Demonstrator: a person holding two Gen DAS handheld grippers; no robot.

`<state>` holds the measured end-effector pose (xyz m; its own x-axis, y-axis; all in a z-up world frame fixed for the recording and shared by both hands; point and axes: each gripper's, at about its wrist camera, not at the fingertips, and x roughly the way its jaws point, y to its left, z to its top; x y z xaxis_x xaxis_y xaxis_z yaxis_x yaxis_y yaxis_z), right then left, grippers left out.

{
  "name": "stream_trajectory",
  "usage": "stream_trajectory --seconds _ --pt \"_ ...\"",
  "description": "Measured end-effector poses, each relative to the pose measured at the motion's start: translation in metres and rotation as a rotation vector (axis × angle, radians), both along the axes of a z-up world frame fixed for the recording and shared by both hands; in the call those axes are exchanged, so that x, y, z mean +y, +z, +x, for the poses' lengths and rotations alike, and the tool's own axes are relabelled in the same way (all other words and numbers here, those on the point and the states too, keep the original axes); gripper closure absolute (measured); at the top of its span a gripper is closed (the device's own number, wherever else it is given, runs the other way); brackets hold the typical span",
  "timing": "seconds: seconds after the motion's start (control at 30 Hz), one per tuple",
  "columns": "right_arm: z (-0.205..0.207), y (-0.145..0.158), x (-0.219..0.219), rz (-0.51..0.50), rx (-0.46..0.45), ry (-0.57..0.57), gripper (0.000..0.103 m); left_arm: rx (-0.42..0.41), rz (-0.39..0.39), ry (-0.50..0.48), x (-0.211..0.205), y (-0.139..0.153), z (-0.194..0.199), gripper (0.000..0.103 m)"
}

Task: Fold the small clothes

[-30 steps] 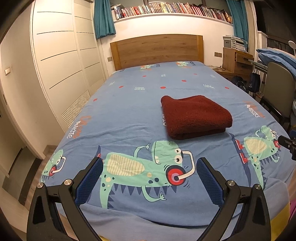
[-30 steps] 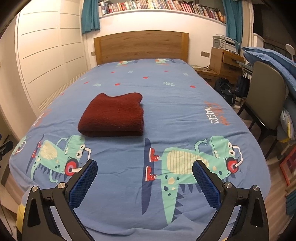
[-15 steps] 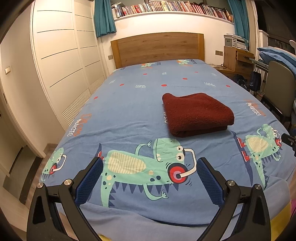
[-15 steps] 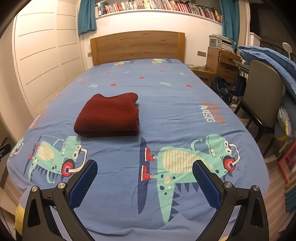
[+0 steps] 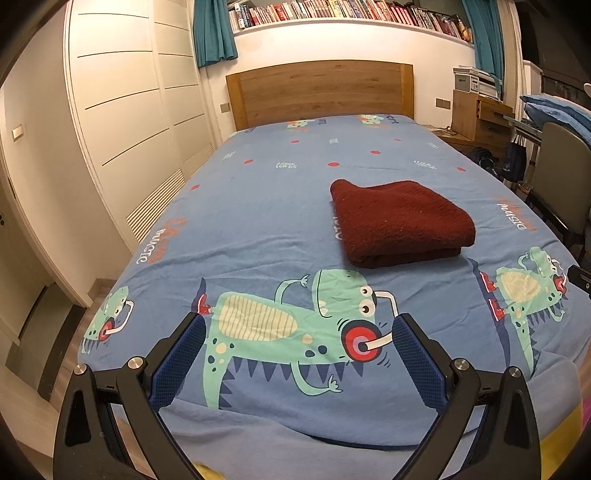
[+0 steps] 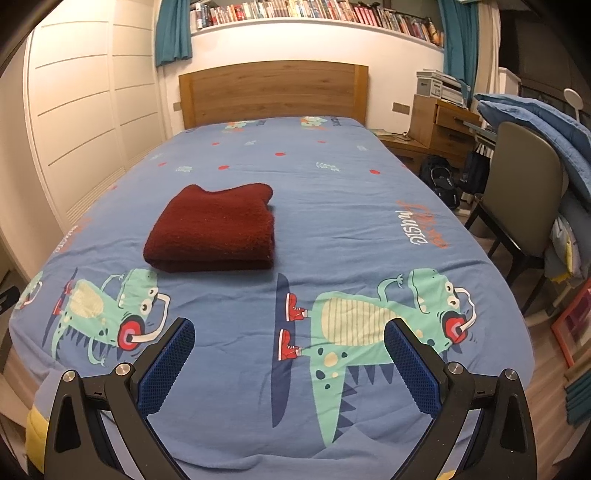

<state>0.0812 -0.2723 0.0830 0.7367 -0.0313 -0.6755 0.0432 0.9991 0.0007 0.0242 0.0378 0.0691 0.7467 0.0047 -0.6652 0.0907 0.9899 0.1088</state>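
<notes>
A bed point(image 5: 258, 206) fills most of both views, covered by a blue sheet point(image 6: 351, 206) printed with green cartoon dinosaurs wearing red headphones, red dots and a few words of lettering. On it lies a dark red garment point(image 5: 400, 221), folded into a thick, neat rectangle, flat on the sheet about midway up the bed; in the left wrist view it sits right of centre, in the right wrist view point(image 6: 214, 227) left of centre. The left gripper point(image 5: 297, 345) hovers over the foot of the bed with its blue-padded jaws spread wide and nothing between them, well short of the garment. The right gripper point(image 6: 288, 349) is likewise spread wide and empty above the foot end, clear of the garment. A wooden headboard point(image 5: 319, 92) stands at the far end against a white wall, with a long shelf of books point(image 6: 314, 11) above it and teal curtains point(image 5: 214, 31) at either side. White wardrobe doors point(image 5: 122, 110) line the left of the room. To the right are a wooden desk point(image 6: 439, 125) with boxes on top, a chair point(image 6: 524, 184) with blue bedding point(image 6: 543, 125) piled behind it, and a dark bag point(image 6: 441, 179) on the floor.
</notes>
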Motion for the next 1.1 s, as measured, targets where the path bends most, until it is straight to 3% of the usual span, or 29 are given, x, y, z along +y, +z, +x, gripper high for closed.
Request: stream_trajectory --seconds 1.1 --pt "0.000 -0.002 0.002 -0.010 0.004 -0.012 0.000 0.023 0.017 0.007 0.000 -0.007 -0.002 0.003"
